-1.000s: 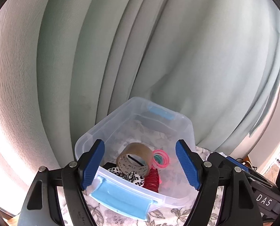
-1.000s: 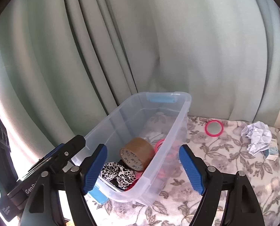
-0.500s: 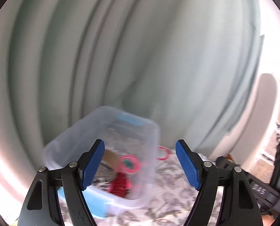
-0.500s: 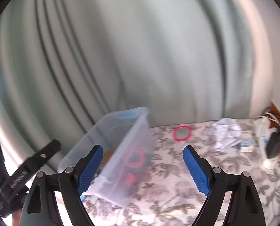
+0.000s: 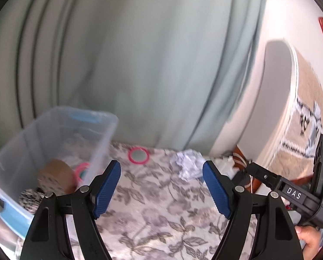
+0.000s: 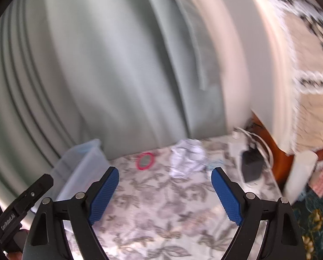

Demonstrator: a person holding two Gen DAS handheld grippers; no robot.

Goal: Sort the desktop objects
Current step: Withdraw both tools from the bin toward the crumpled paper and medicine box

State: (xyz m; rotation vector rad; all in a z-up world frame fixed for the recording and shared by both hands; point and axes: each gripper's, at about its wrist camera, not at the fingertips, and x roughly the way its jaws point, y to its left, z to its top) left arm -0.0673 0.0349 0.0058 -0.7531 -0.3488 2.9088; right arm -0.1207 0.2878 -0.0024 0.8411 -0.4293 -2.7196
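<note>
floral-clothed table point(image 5: 161, 212) with clear bin point(image 5: 42, 143), pink-rimmed mirror point(image 5: 138, 155), crumpled paper point(image 5: 188, 165)

The right claw point(image 6: 164, 191) hung over the tabletop covered with a grey floral cloth point(image 6: 161, 216), its two blue ribbed pads point(image 6: 105, 195) spread wide with nothing between them. To the left stood a clear plastic storage bin with a pale blue handle point(image 6: 83, 166); its contents were too blurred to tell. Beyond the pads a small round mirror with a pink rim point(image 6: 145, 161) lay flat on the cloth, and just to its right sat a crumpled ball of white paper point(image 6: 186, 158). Behind them hung a pale green curtain point(image 6: 96, 75). At the lower left edge the other black claw point(image 6: 20, 212) showed in part.
</note>
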